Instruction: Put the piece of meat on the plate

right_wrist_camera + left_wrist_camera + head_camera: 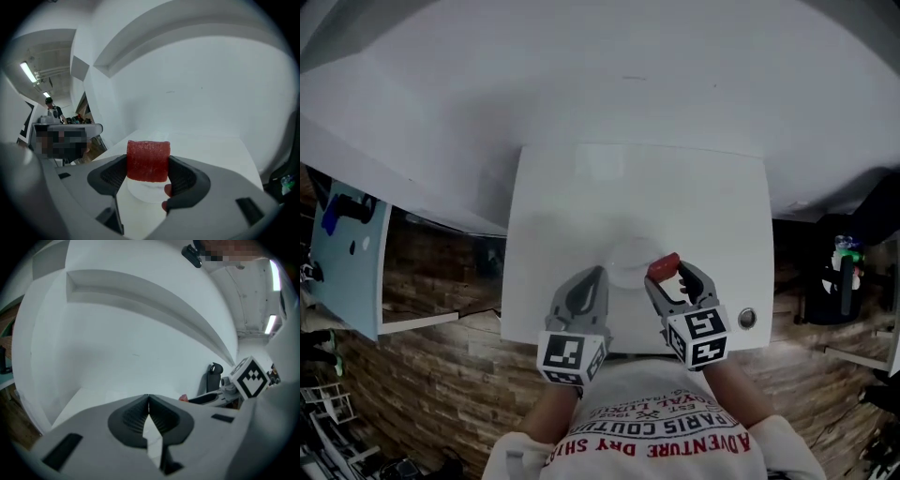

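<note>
A red block of meat (148, 160) is clamped between the jaws of my right gripper (148, 164); in the head view the meat (663, 266) hangs at the right edge of a small white plate (631, 262). The plate (145, 190) lies on the white table just below and beyond the meat. My left gripper (589, 286) rests at the plate's left side, shut with nothing in it; in its own view the jaws (148, 413) meet at the tips. The right gripper (220, 392) shows at the right of the left gripper view.
The white table (553, 216) stands against a white wall. A small round metal fitting (747, 318) sits at the table's near right corner. Wooden floor lies on both sides, with a pale blue board (347, 253) to the left and dark gear (844, 272) to the right.
</note>
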Tool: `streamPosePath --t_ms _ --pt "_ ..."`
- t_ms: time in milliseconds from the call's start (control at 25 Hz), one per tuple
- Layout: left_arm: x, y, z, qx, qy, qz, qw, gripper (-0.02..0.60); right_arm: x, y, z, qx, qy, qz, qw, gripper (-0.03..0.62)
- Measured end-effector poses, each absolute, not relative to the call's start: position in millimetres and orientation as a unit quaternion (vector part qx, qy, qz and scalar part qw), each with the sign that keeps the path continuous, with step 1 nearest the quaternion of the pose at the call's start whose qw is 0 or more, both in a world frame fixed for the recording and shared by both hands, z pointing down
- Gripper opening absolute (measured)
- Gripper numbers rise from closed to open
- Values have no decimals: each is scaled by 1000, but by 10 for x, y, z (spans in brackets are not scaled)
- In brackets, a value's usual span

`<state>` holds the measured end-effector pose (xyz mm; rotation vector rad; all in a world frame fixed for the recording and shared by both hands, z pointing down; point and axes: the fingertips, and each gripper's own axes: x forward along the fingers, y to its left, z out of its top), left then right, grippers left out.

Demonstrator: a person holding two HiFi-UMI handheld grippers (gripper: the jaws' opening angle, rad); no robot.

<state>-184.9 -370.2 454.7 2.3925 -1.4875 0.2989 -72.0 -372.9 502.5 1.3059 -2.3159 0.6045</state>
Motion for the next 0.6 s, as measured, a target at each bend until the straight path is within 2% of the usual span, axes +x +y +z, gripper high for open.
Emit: streamPosePath --t_ms 600 --pt "-2213 -3914 5479 834 -472 153 240 8 -1039 -3902 6418 473 -749 302 353 279"
